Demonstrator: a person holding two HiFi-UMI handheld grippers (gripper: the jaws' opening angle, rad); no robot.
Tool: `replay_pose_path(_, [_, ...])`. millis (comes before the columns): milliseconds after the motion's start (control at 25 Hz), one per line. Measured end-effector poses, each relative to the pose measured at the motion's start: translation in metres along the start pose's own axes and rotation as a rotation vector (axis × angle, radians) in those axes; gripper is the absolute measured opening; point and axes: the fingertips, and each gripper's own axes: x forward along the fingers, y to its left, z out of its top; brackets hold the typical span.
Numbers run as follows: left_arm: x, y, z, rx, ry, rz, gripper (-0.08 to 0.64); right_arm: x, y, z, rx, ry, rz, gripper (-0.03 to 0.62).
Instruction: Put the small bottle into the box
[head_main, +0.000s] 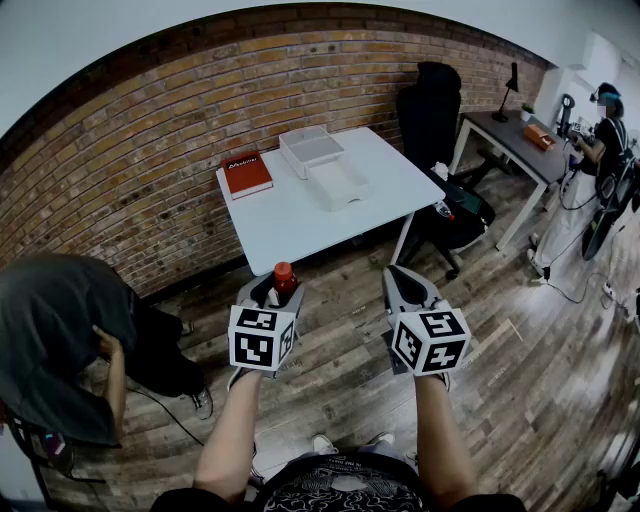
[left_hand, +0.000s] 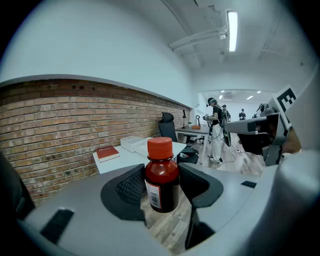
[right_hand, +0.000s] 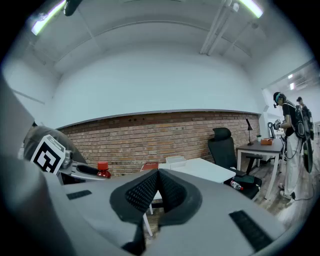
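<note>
A small dark-red bottle (head_main: 284, 277) with a red cap stands upright between the jaws of my left gripper (head_main: 272, 288), whose pads press on both of its sides. The left gripper view shows the bottle (left_hand: 162, 176) close up, with a label on its side, held in that gripper (left_hand: 162, 184) above the wooden floor. My right gripper (head_main: 406, 282) is level with the left one, shut with nothing between its pads (right_hand: 150, 189). Ahead stands a white table (head_main: 290, 220) with an open white box (head_main: 312, 150) and a shallow white tray (head_main: 338, 184) beside it.
A red book (head_main: 246, 172) lies at the table's left corner. A black office chair (head_main: 430, 110) stands to the table's right, and a grey desk (head_main: 510, 135) beyond it. One person crouches at the left (head_main: 60, 340); another stands at the far right (head_main: 605, 130). A brick wall lies behind.
</note>
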Motion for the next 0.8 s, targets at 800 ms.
replay_pose_path(800, [0.056,0.01,0.014,-0.009,-0.005,-0.007,0.227,0.042,-0.029,-0.007,-0.012,0.024,0.019,0.02])
